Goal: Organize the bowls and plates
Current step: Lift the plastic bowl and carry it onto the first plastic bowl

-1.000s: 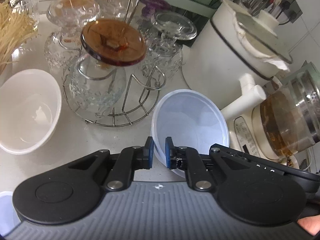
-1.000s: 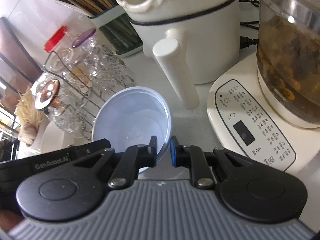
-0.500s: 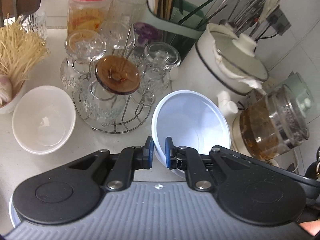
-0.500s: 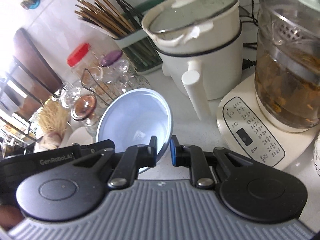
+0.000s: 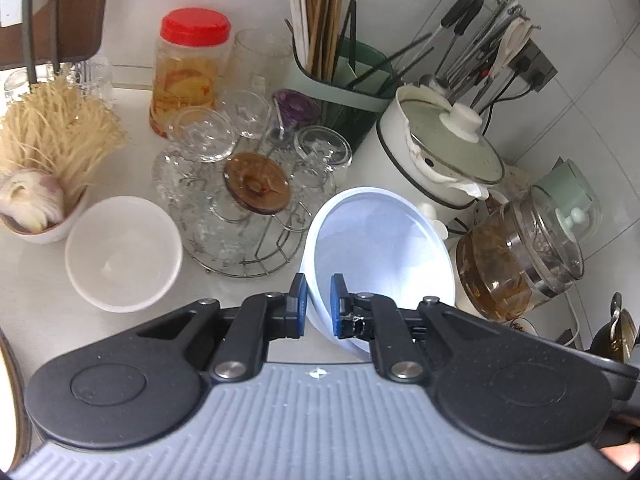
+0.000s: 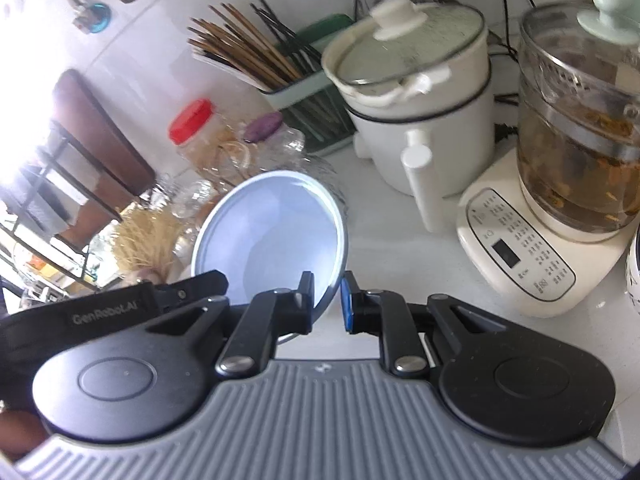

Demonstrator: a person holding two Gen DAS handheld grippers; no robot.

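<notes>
A pale blue bowl [image 5: 380, 248] hangs tilted above the white counter, held from two sides. My left gripper [image 5: 318, 306] is shut on its left rim, with the rim pinched between the blue pads. My right gripper [image 6: 328, 300] is shut on the opposite rim of the same bowl [image 6: 272, 236]. The left gripper's black body [image 6: 108, 312] shows at the lower left of the right wrist view. An empty white bowl [image 5: 122, 254] sits on the counter to the left of the held bowl.
A wire rack of glass cups [image 5: 248, 200] stands behind the bowls, with a red-lidded jar [image 5: 188, 68] and a chopstick holder [image 5: 340, 68] further back. A white lidded pot [image 6: 416, 120] and a glass kettle on its base [image 6: 576, 152] crowd the right side. A bowl of pale strands [image 5: 44, 152] stands at the left.
Both grippers have risen with the blue bowl between them. The counter items look smaller and more of the back wall shows. The grips have not changed.
</notes>
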